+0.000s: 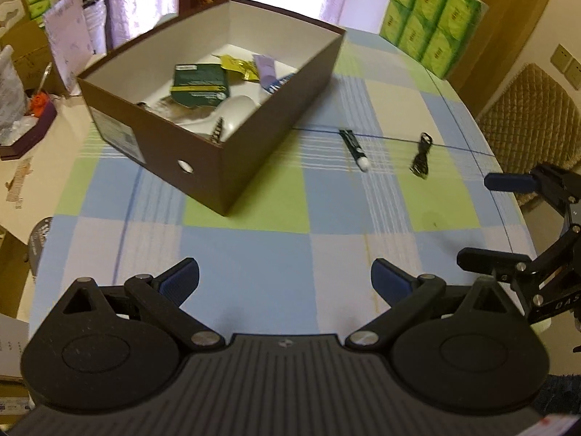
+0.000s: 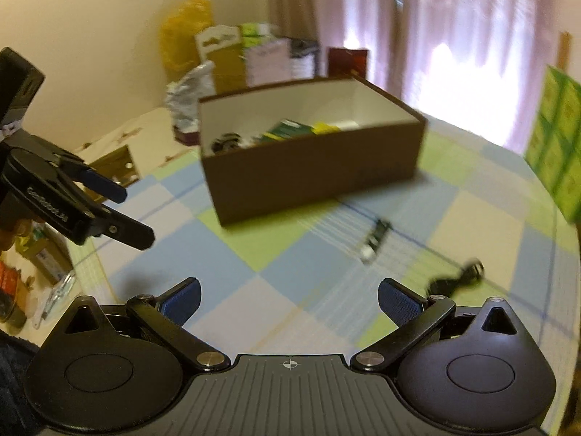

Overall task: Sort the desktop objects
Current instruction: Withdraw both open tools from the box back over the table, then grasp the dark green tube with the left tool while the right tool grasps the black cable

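Note:
A brown box [image 1: 232, 167] [image 2: 312, 181] with a white inside stands on the checked tablecloth [image 1: 254, 261] and holds a green packet [image 1: 201, 85], a yellow packet, a purple tube and other items. To its right lie a dark tube with a white cap [image 1: 355, 149] [image 2: 374, 241] and a black coiled cable [image 1: 421, 154] [image 2: 457, 279]. My left gripper [image 1: 285, 283] [image 2: 134, 214] is open over bare cloth, short of the box. My right gripper [image 2: 288, 303] [image 1: 475, 218] is open too, with nothing in it, near the cable.
A stack of green tissue packs [image 1: 432, 18] stands at the table's far right. A padded chair back [image 1: 526, 116] sits beyond the right edge. Cartons, bags and clutter [image 1: 32, 72] crowd the left side. A curtained window [image 2: 454, 36] is behind.

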`<state>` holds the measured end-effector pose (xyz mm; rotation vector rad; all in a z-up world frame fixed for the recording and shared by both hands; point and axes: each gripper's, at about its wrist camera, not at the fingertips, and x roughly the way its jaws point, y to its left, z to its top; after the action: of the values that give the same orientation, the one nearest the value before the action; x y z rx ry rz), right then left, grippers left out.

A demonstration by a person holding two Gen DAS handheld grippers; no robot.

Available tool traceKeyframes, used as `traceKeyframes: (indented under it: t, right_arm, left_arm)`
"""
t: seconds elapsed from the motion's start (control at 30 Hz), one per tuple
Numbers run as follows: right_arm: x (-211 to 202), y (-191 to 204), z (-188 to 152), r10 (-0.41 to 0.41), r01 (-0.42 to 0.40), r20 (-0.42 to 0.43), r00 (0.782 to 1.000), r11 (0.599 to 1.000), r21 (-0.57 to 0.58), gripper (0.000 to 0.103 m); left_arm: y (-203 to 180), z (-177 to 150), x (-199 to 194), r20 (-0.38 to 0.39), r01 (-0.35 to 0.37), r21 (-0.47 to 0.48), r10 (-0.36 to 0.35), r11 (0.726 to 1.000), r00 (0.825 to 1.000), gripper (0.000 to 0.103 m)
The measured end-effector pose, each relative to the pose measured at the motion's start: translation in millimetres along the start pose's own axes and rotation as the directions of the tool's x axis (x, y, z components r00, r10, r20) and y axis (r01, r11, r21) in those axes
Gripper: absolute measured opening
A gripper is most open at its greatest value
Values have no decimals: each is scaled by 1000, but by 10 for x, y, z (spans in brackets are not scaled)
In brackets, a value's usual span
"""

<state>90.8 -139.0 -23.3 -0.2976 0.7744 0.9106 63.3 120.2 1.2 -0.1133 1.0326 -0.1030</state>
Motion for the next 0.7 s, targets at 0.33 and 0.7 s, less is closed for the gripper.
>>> traceKeyframes:
  t: [0.33,0.7]
  right_arm:
    - [-116,-217,-264,-76,82,-51,996,990,114,101]
    - [-45,-514,-408,-235,262,-137,962,938,227,101]
  left_arm:
    - [-290,92,220,-20,47,80,-46,996,999,99]
    - [-528,276,547,-29,70,151,-66,986,997,99]
